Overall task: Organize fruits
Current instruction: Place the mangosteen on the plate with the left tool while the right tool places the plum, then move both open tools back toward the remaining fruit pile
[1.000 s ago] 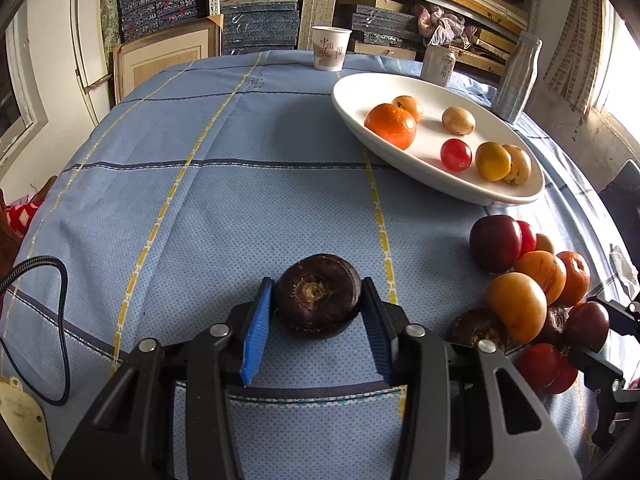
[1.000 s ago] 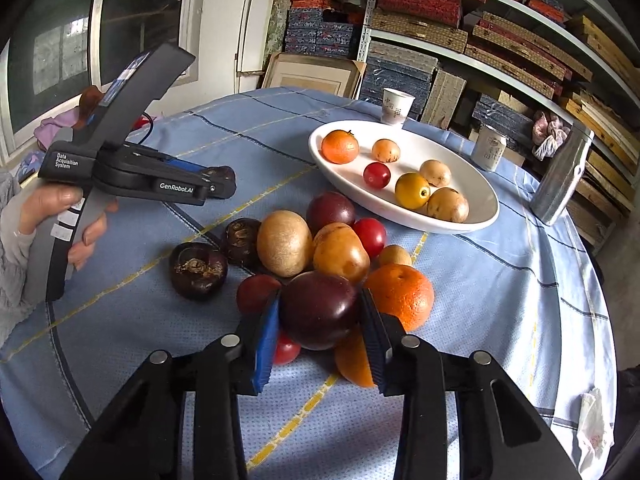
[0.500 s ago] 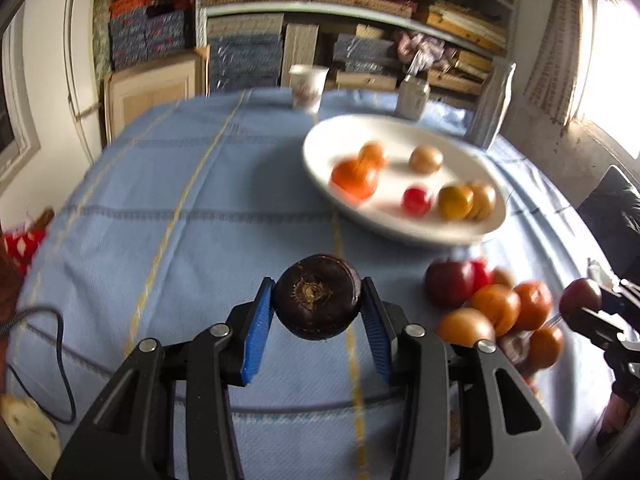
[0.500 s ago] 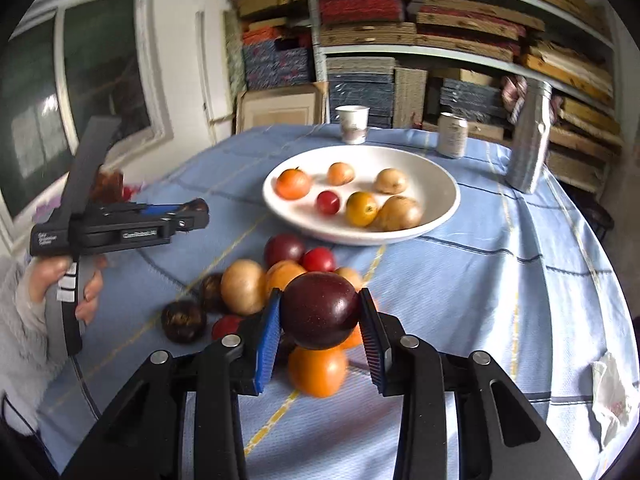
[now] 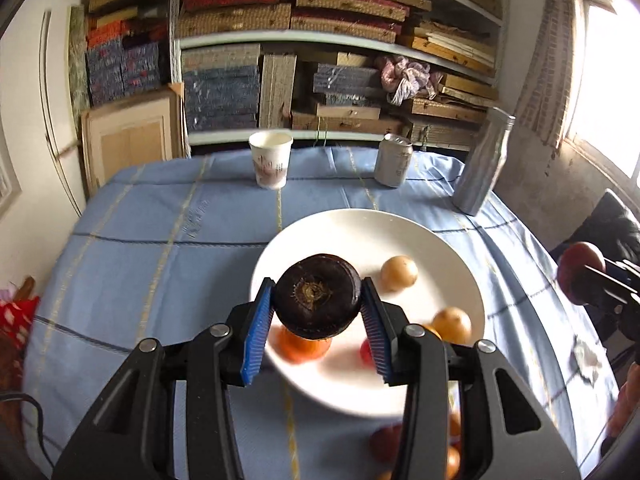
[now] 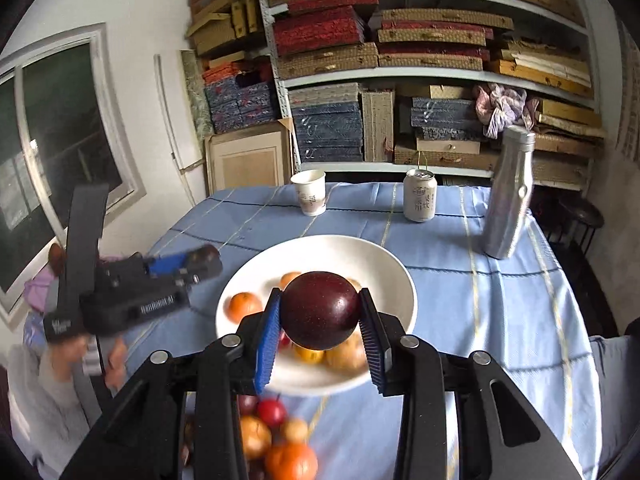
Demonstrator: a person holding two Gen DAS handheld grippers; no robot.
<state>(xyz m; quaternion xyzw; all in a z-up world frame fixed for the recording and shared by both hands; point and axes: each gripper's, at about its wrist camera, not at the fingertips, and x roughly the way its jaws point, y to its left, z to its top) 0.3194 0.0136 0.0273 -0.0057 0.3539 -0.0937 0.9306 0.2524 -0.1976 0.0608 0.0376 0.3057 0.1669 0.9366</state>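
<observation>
Left wrist view: left gripper (image 5: 318, 322) pinching a dark flat fruit (image 5: 317, 295), mid-frame, up over the white plate (image 5: 452, 252). A few fruits on the plate already; more waiting at the lower right.

Right wrist view: right gripper (image 6: 319, 326) pinching a dark red round fruit (image 6: 320, 309) above the plate. Loose pile (image 6: 276, 440) at the bottom not yet sorted. Plenty of bare worktop (image 6: 500, 320) on the right; cup (image 6: 309, 192), can (image 6: 420, 196) and bottle (image 6: 508, 196) far back.

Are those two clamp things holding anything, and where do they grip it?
Left hand-held gripper pinches a dark brown fruit by its sides; right hand-held gripper a smooth dark red fruit, likewise.
</observation>
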